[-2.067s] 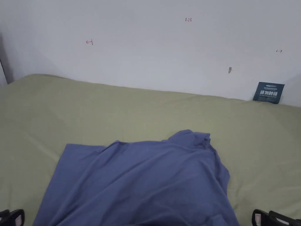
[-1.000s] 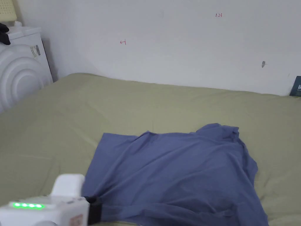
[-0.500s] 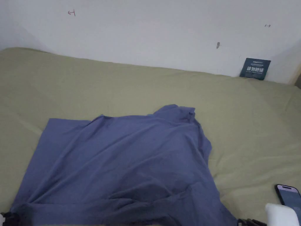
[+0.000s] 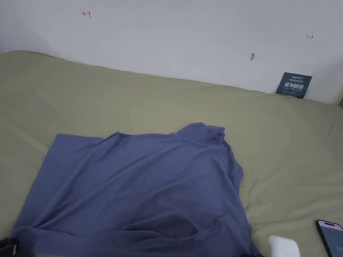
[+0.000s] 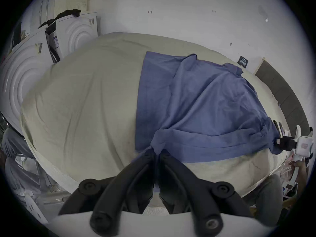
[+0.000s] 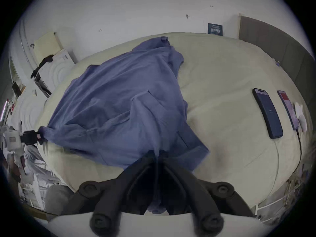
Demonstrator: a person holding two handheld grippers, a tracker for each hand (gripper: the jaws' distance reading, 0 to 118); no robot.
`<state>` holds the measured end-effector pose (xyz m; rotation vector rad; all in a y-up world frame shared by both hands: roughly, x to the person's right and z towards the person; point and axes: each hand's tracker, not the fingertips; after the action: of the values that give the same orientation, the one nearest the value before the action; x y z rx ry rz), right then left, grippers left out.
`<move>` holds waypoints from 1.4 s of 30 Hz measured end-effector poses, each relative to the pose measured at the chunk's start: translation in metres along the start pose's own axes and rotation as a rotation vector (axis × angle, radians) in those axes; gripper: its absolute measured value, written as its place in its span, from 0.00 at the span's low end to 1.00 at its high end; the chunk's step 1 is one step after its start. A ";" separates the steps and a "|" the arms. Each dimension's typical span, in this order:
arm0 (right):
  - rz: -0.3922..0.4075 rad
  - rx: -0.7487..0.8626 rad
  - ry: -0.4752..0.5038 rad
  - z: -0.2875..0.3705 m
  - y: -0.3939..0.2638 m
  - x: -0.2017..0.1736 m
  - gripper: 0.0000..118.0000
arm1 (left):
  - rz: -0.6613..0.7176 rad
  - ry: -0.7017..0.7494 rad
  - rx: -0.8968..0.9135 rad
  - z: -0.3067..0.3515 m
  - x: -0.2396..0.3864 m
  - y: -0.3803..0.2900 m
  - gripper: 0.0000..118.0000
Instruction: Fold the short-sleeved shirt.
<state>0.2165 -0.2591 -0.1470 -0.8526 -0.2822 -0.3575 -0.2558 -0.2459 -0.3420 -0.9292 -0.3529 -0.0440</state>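
Jaws of the left gripper (image 5: 156, 152) are pinched together on a bunched corner of the shirt (image 4: 140, 187) at its near hem, and the right gripper (image 6: 158, 152) has its jaws closed on the other near corner in the same way, cloth gathered between them. From those two pinches the hem runs as a rolled band along the near edge of the bed (image 4: 167, 103), and the rest of the blue shirt lies spread over the green sheet toward the wall, one sleeve flat at the far left, the collar end rumpled into a small peak at the far right. Two phones (image 6: 267, 114) lie well apart from it near the bed's right edge. To my eye this is the spreading step: the shirt is held by the hem and not yet flat, no fold made. The next move likely calls for both corners drawn taut and level, so the creases and that bunched far corner settle before any folding.
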 end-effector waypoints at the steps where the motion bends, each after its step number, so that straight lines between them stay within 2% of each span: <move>1: 0.020 0.040 -0.019 0.008 0.000 -0.001 0.04 | 0.000 -0.001 0.012 0.002 0.000 0.000 0.03; 3: 0.087 0.111 -0.052 0.026 0.002 -0.009 0.04 | 0.016 -0.013 0.041 0.009 0.002 -0.002 0.03; 8: 0.185 0.199 -0.066 0.055 0.015 -0.023 0.04 | -0.010 -0.024 0.087 0.021 0.001 0.002 0.03; 13: 0.278 0.213 -0.113 0.056 0.042 -0.029 0.04 | -0.048 -0.044 0.116 0.031 0.006 0.025 0.03; 15: 0.319 0.191 -0.141 0.050 0.058 -0.027 0.04 | -0.118 -0.039 0.108 0.031 0.008 0.039 0.03; 17: 0.307 0.178 -0.146 0.046 0.074 -0.023 0.04 | -0.165 -0.031 0.092 0.030 0.007 0.052 0.03; 22: 0.341 0.114 -0.125 0.036 0.116 -0.019 0.04 | -0.232 -0.057 0.090 0.028 0.010 0.093 0.03; 25: 0.314 0.021 -0.044 0.014 0.154 -0.015 0.04 | -0.259 -0.064 0.071 0.012 0.008 0.124 0.03; 26: 0.312 -0.045 -0.018 0.004 0.167 -0.013 0.04 | -0.258 -0.087 0.023 0.004 0.006 0.135 0.03; 30: 0.366 -0.119 -0.057 -0.041 0.209 -0.010 0.05 | -0.185 -0.106 -0.032 -0.030 -0.006 0.170 0.03; 32: 0.332 -0.162 -0.061 -0.063 0.224 -0.008 0.05 | -0.172 -0.105 -0.068 -0.049 -0.011 0.181 0.03; 34: 0.316 -0.151 -0.052 -0.078 0.230 -0.010 0.05 | -0.158 -0.095 -0.091 -0.066 -0.014 0.188 0.03; 37: 0.338 -0.059 -0.050 -0.094 0.235 -0.014 0.06 | -0.141 -0.084 -0.076 -0.080 -0.015 0.190 0.06; 38: 0.349 -0.024 -0.069 -0.099 0.237 -0.015 0.14 | -0.152 -0.072 -0.070 -0.083 -0.014 0.190 0.12; 39: 0.366 0.019 -0.075 -0.100 0.237 -0.014 0.33 | -0.165 -0.027 -0.046 -0.085 -0.015 0.189 0.20; 40: 0.374 0.045 -0.090 -0.101 0.238 -0.012 0.56 | -0.174 -0.011 -0.050 -0.085 -0.014 0.187 0.33; 41: 0.366 0.070 -0.080 -0.101 0.239 -0.009 0.73 | -0.161 0.000 -0.048 -0.084 -0.017 0.186 0.59; 42: 0.361 0.092 -0.072 -0.095 0.239 -0.007 0.72 | -0.140 0.001 -0.023 -0.080 -0.019 0.183 0.70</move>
<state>0.3191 -0.1863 -0.3713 -0.8080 -0.2042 0.0228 -0.2173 -0.2009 -0.5336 -0.9263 -0.4168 -0.1773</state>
